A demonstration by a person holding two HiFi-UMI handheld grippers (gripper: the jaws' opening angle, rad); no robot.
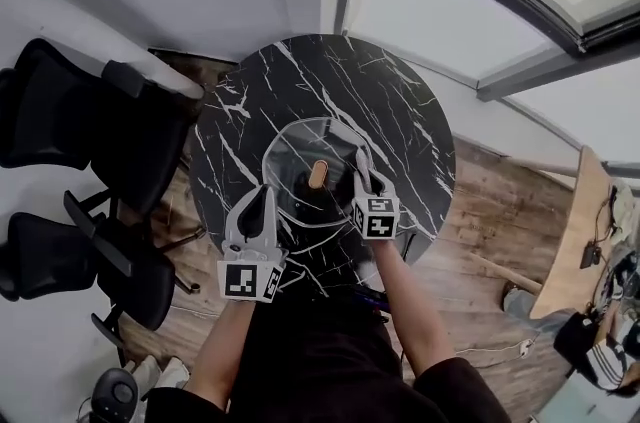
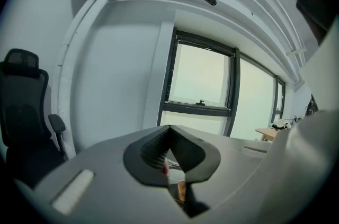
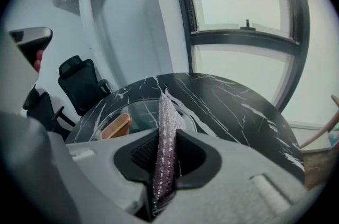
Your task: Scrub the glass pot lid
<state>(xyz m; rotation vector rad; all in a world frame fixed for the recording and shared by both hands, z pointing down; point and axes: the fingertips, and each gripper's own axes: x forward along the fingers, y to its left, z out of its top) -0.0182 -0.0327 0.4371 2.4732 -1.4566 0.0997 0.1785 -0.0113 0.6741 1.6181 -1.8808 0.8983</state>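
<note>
Holding a sparkly scrub cloth [image 3: 165,135] tight in my right gripper [image 1: 364,175] jaws, I am ready to rub the glass pot lid [image 1: 298,143]. It lies flat on the bench [image 1: 405,106]. My left gripper [image 1: 262,201] jaws are together and empty by its near edge, maybe to steady it.

Round worktop [image 1: 400,111] is black marble with white veins running all over it. One black office chair [image 1: 80,111] sits off to its left, and a second chair [image 1: 50,256] is just next to that one. There's a wood plank floor [image 1: 490,211] underneath, a light wooden desk [image 1: 572,241] at the right edge, and a big dark-framed window [image 3: 238,0] behind.
</note>
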